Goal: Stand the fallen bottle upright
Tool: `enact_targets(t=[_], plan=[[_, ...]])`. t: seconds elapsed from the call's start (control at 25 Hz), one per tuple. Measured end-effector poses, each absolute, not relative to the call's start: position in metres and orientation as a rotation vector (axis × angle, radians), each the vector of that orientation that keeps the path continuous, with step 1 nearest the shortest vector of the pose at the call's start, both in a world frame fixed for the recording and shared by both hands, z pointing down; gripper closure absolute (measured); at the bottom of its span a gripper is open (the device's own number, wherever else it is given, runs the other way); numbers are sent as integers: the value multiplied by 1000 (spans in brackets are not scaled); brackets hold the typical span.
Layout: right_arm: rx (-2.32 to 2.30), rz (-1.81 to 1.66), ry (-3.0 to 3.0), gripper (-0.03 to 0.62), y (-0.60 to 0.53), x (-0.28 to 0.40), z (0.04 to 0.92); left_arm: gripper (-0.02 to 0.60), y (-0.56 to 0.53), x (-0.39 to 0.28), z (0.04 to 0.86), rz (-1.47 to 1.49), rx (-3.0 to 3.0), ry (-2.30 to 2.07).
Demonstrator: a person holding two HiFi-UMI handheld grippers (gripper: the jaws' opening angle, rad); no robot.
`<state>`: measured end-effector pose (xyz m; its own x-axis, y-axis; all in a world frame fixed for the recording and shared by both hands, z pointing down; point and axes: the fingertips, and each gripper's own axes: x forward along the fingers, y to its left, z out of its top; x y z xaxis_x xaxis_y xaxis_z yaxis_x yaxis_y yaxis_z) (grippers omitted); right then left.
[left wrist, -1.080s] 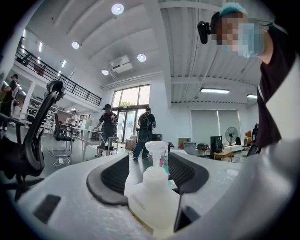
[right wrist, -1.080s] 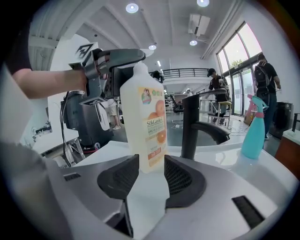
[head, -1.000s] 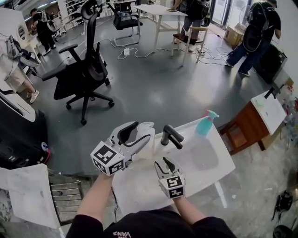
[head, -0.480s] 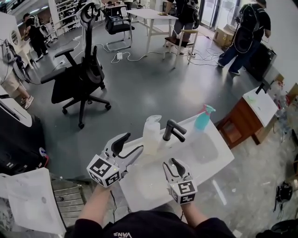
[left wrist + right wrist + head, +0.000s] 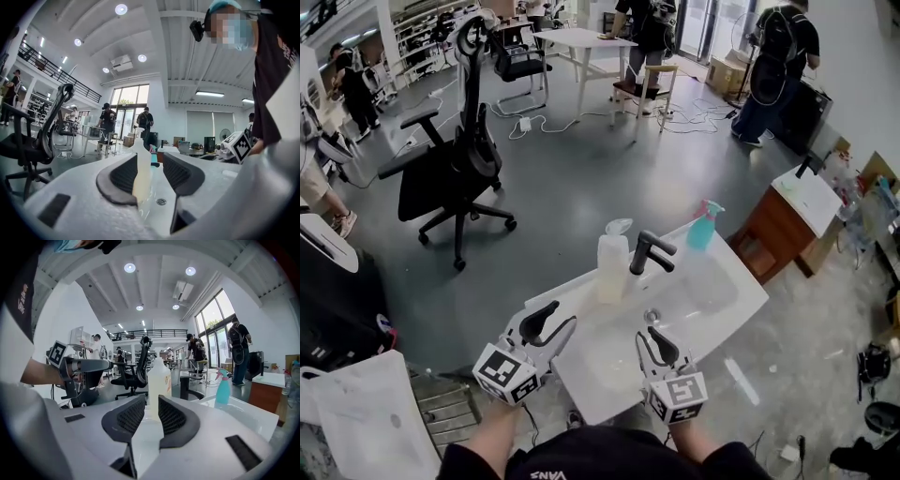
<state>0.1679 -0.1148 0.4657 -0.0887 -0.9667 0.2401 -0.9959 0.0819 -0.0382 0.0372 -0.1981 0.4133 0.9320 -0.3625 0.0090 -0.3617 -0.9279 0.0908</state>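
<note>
Both pairs of jaws are closing with nothing between them. The left gripper (image 5: 551, 319) and right gripper (image 5: 654, 339) have pulled back from the pale see-through plastic pump bottle (image 5: 612, 267). It now stands up on the white sink top (image 5: 717, 305), beside the black tap (image 5: 647, 253). The job looks done.

You're in bright, even light: ceiling spots (image 5: 121, 9) glaring at twelve o'clock, fisheye bending every edge, shadows soft.

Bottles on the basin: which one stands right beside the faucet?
The white pump bottle, upright just left of the black faucet in the head view. The teal spray bottle stands apart from it, at the far right corner of the basin.
</note>
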Motion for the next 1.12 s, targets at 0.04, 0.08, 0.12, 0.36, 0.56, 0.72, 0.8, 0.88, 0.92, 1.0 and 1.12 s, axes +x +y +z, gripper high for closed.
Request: enact_targets(t=[0.04, 0.08, 0.12, 0.36, 0.56, 0.72, 0.8, 0.88, 0.92, 1.0, 1.12], plan=[[2017, 286, -2186, 507, -111, 164, 466, 407, -194, 33, 415, -11, 3002, -554], [2023, 287, -2180, 516, -107, 160, 467, 421, -190, 29, 417, -11, 3006, -546], [2029, 288, -2177, 530, -103, 156, 467, 438, -186, 25, 419, -8, 3007, -541], [2059, 274, -2166, 588, -84, 135, 462, 534, -167, 5, 425, 52, 3031, -541], [2054, 285, -2164, 591, -74, 120, 464, 555, -155, -10, 431, 104, 3033, -544], [2033, 315, -2159, 592, -63, 111, 469, 560, -147, -25, 439, 119, 2990, -562], [2025, 325, -2152, 592, -57, 108, 470, 561, -143, -33, 444, 129, 2944, -591], [2028, 333, -2140, 592, -53, 107, 471, 561, -137, -39, 451, 145, 2919, -595], [2028, 336, -2134, 592, -52, 106, 472, 561, -133, -41, 454, 154, 2913, -591], [2030, 337, -2123, 592, -49, 104, 473, 561, -128, -44, 461, 170, 2909, -583], [2040, 332, -2120, 592, -46, 100, 473, 561, -123, -47, 463, 173, 2909, -575]])
